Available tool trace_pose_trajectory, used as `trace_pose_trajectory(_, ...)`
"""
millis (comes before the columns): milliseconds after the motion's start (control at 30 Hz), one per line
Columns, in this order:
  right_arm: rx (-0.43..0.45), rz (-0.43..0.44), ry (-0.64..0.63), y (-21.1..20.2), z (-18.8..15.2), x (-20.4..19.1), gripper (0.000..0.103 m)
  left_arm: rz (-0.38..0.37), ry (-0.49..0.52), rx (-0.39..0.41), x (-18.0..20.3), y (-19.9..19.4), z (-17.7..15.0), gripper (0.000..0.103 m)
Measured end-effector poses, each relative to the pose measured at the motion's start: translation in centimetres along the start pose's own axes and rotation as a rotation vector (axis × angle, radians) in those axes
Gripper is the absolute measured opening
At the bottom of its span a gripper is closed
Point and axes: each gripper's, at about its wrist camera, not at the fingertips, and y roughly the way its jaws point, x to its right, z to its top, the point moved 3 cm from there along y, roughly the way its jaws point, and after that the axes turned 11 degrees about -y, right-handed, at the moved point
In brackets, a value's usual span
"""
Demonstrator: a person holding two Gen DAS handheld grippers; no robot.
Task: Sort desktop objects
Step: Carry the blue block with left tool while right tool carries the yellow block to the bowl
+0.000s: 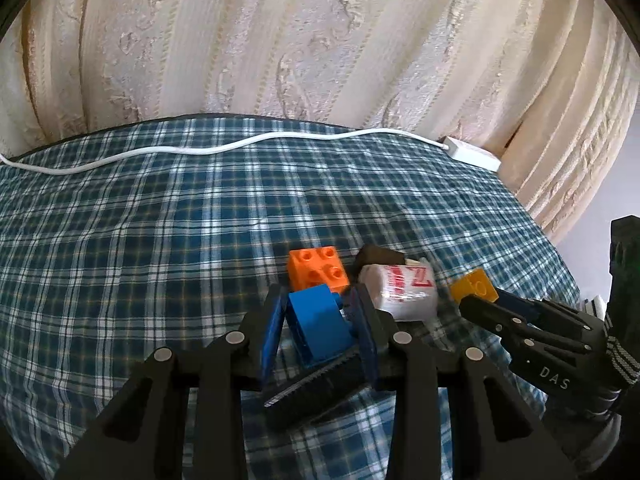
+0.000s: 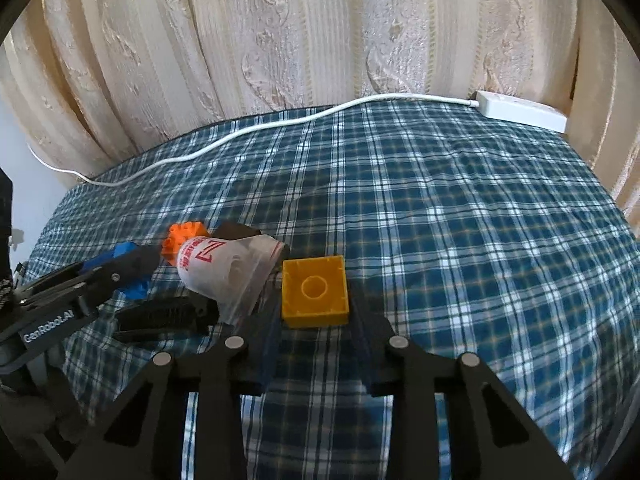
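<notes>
Little looks sorted yet: on the checked desk, the left tool (image 1: pixel 320 320) pinches the blue brick (image 1: pixel 316 326) and the right tool (image 2: pixel 314 308) the yellow brick (image 2: pixel 314 294), while orange brick (image 1: pixel 318 270), crumpled bag (image 1: pixel 404 290) and black comb (image 1: pixel 316 390) remain heaped mid-desk.

Soft, even daylight, brightest on the cream curtain (image 1: pixel 320 40), slightly washed out there. Faint, short shadows under the objects on the checked cloth (image 2: pixel 440 220); no hard glare. Strong fisheye bending with black vignette at the corners; centre fairly sharp, edges smeared, near gripper parts at the bottom soft.
</notes>
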Motion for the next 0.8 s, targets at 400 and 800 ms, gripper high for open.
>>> trace_pose_trajectory(400,0.070,0.002,0.068,-5.1,-2.1,2.0,0.036,-0.081,0.081,0.004,4.2,-1.6,-1.2,0.037)
trace_pose_trajectory(800,0.139,-0.015,0.145,-10.1,-5.1,3.0,0.036,-0.197,0.154,-0.047,8.7,-3.0,-3.3,0.037)
